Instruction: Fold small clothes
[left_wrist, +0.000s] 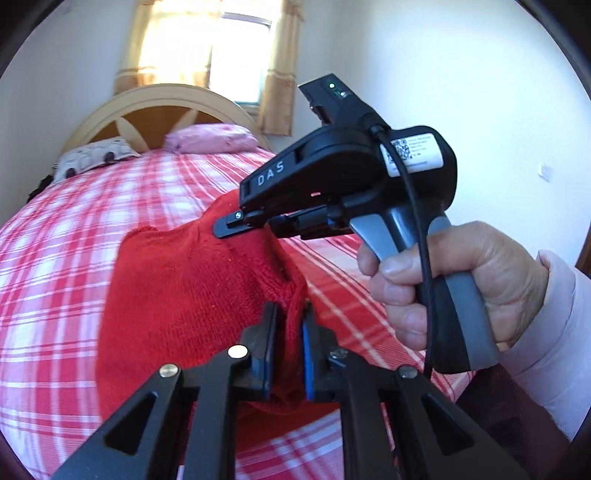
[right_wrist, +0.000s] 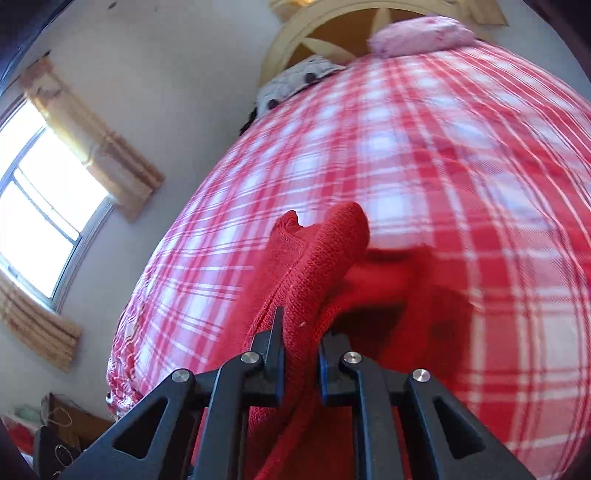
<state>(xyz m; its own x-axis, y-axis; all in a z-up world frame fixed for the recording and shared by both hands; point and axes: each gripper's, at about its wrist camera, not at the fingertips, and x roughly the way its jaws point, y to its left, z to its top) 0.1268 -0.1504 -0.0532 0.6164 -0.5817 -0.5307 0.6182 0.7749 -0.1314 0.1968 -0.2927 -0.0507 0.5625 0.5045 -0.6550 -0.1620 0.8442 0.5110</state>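
A red knitted garment (left_wrist: 184, 295) hangs lifted over the red and white checked bed (left_wrist: 74, 229). My left gripper (left_wrist: 290, 314) is shut on a bunched edge of it, with knit pressed between the blue pads. In the left wrist view, my right gripper (left_wrist: 231, 223) is seen from the side, held by a hand (left_wrist: 461, 280), its fingers against the garment's upper edge. In the right wrist view the right gripper (right_wrist: 301, 332) is shut on a thick rolled fold of the red garment (right_wrist: 321, 266), which rises past the fingertips.
A pink pillow (left_wrist: 212, 137) and a white dotted pillow (left_wrist: 94, 157) lie at the curved wooden headboard (left_wrist: 159, 99). Curtained windows (left_wrist: 236, 48) let in bright light. Boxes and bags (right_wrist: 55, 432) stand on the floor beside the bed.
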